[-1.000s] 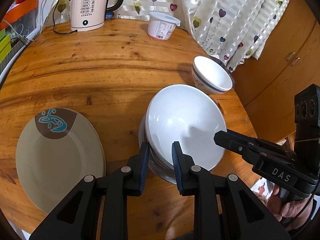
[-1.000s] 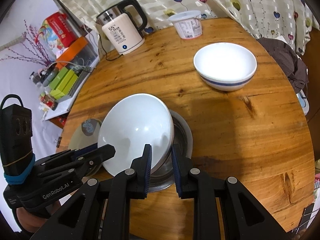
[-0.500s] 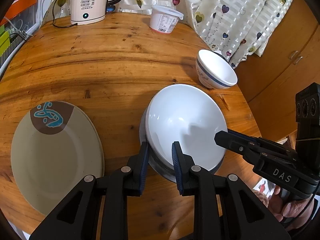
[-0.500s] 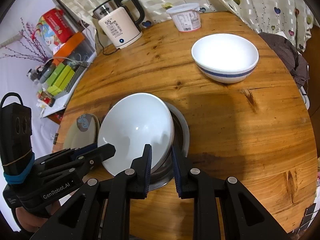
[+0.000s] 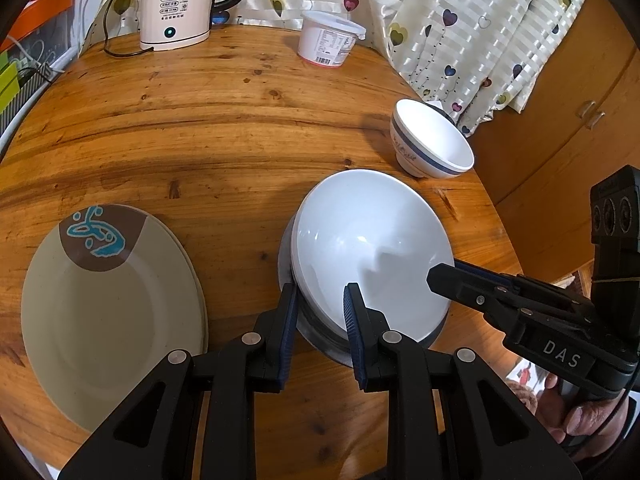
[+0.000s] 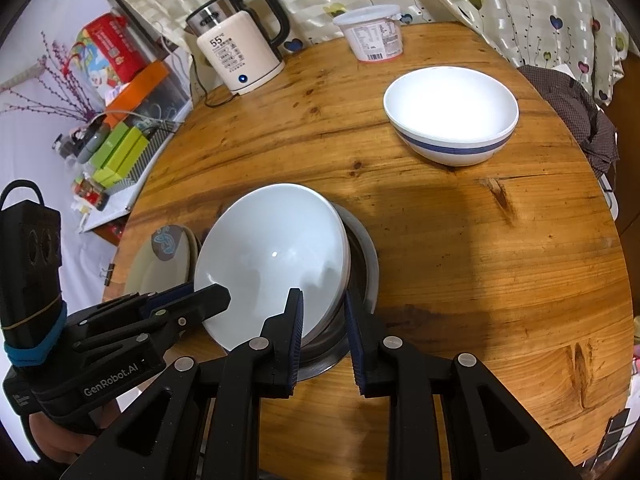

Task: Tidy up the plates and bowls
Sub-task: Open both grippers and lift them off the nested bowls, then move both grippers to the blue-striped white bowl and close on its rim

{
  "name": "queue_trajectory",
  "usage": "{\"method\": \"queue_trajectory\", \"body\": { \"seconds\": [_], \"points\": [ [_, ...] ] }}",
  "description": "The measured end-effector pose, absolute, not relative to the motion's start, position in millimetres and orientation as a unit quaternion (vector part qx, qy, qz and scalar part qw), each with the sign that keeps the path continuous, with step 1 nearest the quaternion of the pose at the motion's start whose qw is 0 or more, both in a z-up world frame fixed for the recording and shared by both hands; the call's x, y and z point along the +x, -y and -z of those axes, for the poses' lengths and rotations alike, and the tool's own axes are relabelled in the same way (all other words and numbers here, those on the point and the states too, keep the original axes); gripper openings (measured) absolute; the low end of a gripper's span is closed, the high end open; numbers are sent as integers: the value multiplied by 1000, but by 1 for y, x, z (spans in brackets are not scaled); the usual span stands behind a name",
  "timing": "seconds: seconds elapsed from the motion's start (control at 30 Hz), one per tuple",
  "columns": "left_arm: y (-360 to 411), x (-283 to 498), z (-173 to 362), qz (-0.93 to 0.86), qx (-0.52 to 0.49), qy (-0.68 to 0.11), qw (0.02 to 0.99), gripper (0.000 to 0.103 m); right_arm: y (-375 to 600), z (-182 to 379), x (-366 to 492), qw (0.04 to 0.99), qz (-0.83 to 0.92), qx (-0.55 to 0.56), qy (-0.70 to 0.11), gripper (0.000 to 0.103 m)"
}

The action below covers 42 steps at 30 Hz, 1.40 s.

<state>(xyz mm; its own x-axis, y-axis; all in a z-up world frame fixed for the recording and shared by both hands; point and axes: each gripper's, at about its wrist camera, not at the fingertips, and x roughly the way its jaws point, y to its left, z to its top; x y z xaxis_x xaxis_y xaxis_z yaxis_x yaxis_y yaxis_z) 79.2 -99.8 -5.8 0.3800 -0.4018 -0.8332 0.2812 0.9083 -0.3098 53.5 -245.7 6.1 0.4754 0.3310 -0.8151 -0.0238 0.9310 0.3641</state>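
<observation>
White bowl (image 5: pixel 370 248), nested in steel bowl (image 6: pixel 362 256) on table (image 5: pixel 224 128): left claw (image 5: pixel 320 308) and right claw (image 6: pixel 323 312) each grip its rim.

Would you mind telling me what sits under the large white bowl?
Under the white bowl a metal bowl's rim shows. Its inside and any dish between them stay hidden.

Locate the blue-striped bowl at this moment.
The blue-striped bowl stands alone on the wooden table, upper right in the right wrist view, beyond the stacked white bowl, near the lidded tub.
</observation>
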Motion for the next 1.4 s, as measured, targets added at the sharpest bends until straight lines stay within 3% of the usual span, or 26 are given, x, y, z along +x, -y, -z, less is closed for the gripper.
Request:
{"method": "queue_trajectory", "body": {
  "seconds": [0.33,0.63,1.4],
  "points": [
    [102,78,4,205,-53,-516,830,25,247,-6,54,844,-105,154,-502,23],
    [103,77,3,207,-48,-514,831,26,248,-10,53,849,-105,147,-496,34],
    [94,82,-22,214,-49,-471,854,26,267,-32,52,871,-86,146,-460,35]
  ]
}}
